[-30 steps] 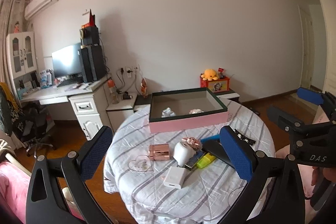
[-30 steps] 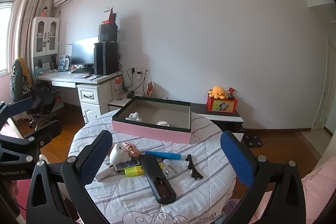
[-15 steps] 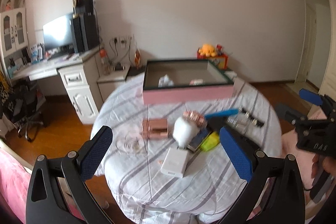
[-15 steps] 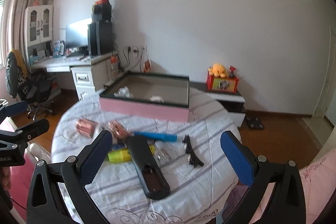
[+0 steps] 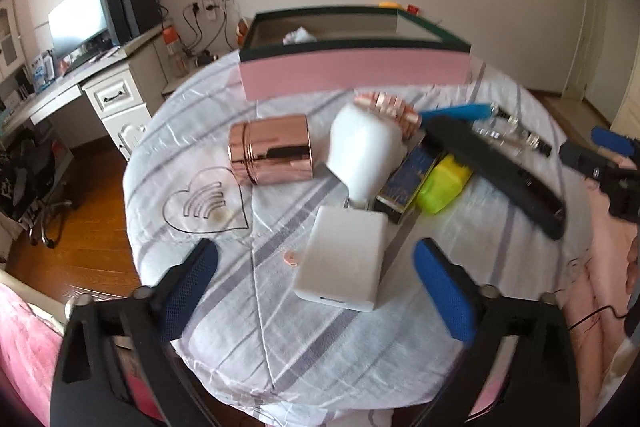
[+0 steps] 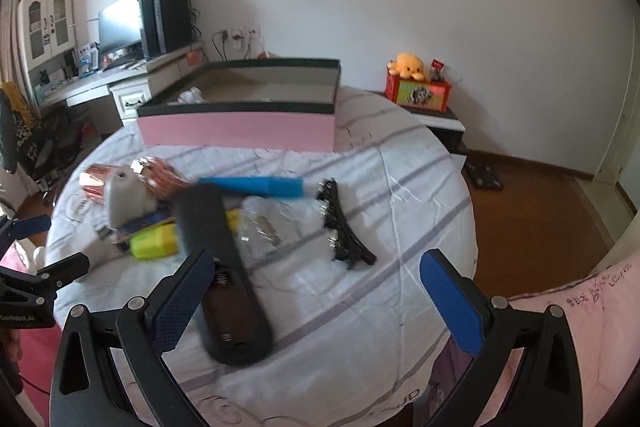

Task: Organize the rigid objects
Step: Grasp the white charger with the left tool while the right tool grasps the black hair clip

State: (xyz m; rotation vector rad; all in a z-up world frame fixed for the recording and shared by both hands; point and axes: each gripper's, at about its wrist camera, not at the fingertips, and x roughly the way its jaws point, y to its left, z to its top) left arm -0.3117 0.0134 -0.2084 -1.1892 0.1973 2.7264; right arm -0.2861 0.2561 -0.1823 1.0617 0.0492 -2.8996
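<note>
The left gripper (image 5: 316, 267) hangs over the near edge of the round table (image 5: 320, 359), its blue pads spread wide but closing at this moment, with the white charger block (image 5: 344, 259) lying between and just ahead of them — nothing is pinched yet. That block is the nearest rigid item to the left hand; its long axis runs roughly away from the camera, tilted a little to the right, so the jaws already straddle its shorter width. Beyond it sit the rose-gold canister (image 5: 272, 155) on its side, the white bottle-shaped piece (image 5: 364, 155), a yellow-green item (image 5: 442, 183) and the black remote (image 5: 496, 167), all short of the pink box (image 5: 352, 75) at the far side, which looks like the likely destination. The right gripper (image 6: 316, 287) is also wide open and empty (no pad touches anything); the black remote (image 6: 224, 267) lies under its left finger, battery bay exposed, long axis pointing away and slightly left, while the black hair clip (image 6: 340, 227) lies ahead between the fingers. The right hand is plainly the nearer one to both. Readable writing is scarce: "GenRobot.AI" on the other gripper's body in the right view, and some lettering on the pink fabric (image 6: 580, 291) that is too warped to read.
</note>
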